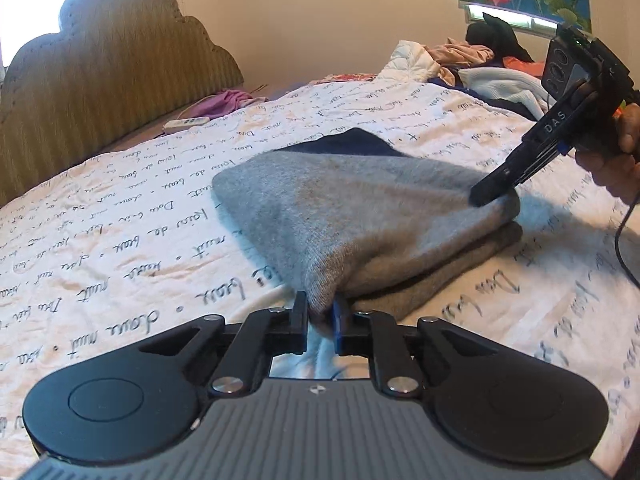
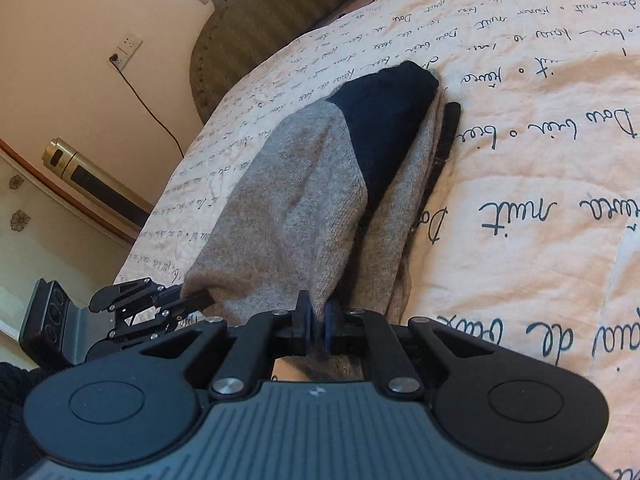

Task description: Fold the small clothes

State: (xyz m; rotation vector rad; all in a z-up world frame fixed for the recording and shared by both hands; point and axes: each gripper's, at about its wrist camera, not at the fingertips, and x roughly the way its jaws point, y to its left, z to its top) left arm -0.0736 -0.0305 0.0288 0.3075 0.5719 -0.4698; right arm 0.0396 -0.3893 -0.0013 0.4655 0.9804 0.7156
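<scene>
Left claw [image 1: 320, 316] nearly together, clamped on a near corner of the grey sweater [image 1: 340, 208], knit bunched between the two fingers. Right claw [image 2: 317, 320] pressed almost fully together, pinching another corner of the same sweater [image 2: 288, 208]; seen from the left wrist, right claw [image 1: 486, 196] tilted down onto the far right corner, a hand [image 1: 616, 160] behind it. Sweater folded over itself on the bed [image 1: 120, 240], upper layer lifted into a ridge between the two claws, a dark blue part [image 2: 384, 120] showing at the far end. Bed cover printed with handwriting. Beyond: padded headboard [image 1: 100, 92], a white remote [image 1: 186, 123], a heap of other clothes [image 1: 460, 60] at the far side. Nothing between claws and sweater.
</scene>
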